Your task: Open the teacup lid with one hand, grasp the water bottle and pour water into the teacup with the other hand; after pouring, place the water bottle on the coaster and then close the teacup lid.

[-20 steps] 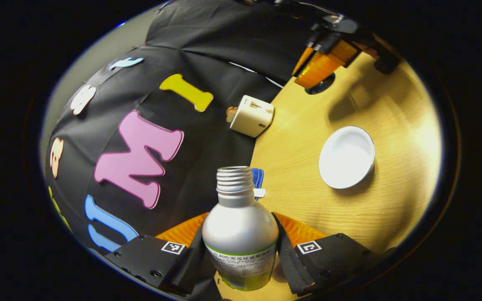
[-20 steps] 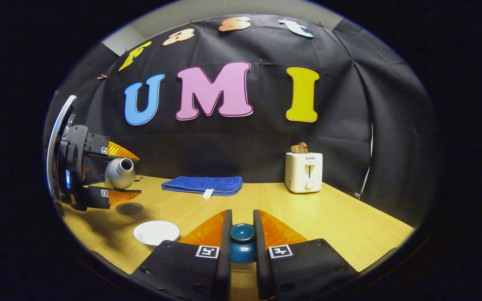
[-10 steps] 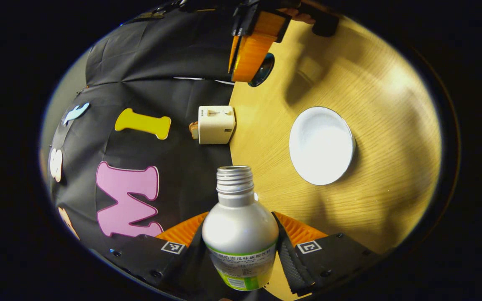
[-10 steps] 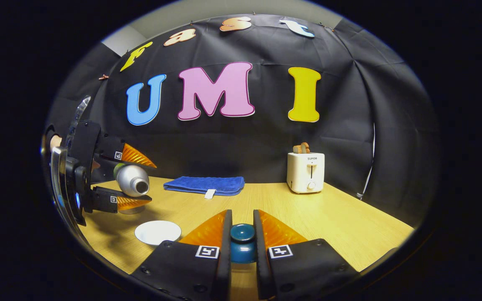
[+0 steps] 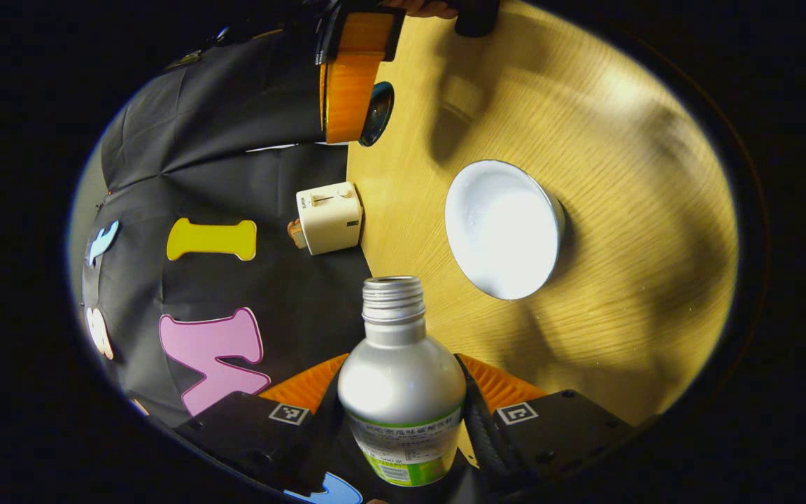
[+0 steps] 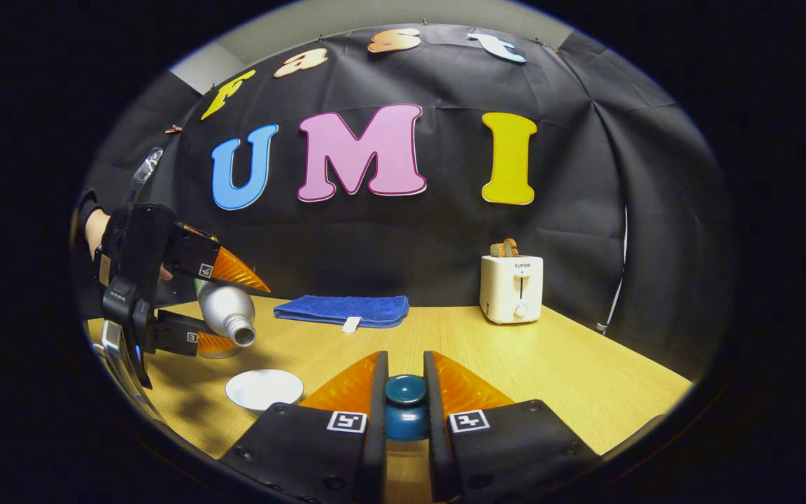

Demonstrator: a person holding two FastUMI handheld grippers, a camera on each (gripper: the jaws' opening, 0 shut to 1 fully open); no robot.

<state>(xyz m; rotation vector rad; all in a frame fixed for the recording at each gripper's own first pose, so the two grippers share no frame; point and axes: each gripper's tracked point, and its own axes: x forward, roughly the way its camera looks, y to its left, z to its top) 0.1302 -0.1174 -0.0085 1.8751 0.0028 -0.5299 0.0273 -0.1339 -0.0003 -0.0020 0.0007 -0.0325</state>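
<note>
A silver bottle (image 5: 399, 392) with an open threaded mouth sits between the fingers of my left gripper (image 5: 403, 364), which is shut on it. In the right gripper view the bottle (image 6: 220, 311) is tilted with its mouth pointing down and right, and the left gripper (image 6: 242, 318) holds it above and left of the white teacup (image 6: 264, 388). The open teacup (image 5: 501, 227) lies on the table ahead of the bottle's mouth. I see no water stream. My right gripper (image 6: 405, 360) is shut on the dark blue lid (image 6: 404, 406), held off to the side. The left gripper view shows the lid (image 5: 377, 113) in the right gripper (image 5: 350, 105).
A cream toaster (image 6: 511, 288) stands at the back right of the wooden table (image 6: 550, 364). A folded blue towel (image 6: 340, 309) lies along the back edge. A dull round patch (image 6: 214, 350) lies under the left gripper; coaster or shadow, I cannot tell. A hand (image 6: 95, 231) holds the left gripper.
The left gripper has rolled and tipped the bottle further, swinging its mouth down toward the teacup. The right gripper and lid have stayed put.
</note>
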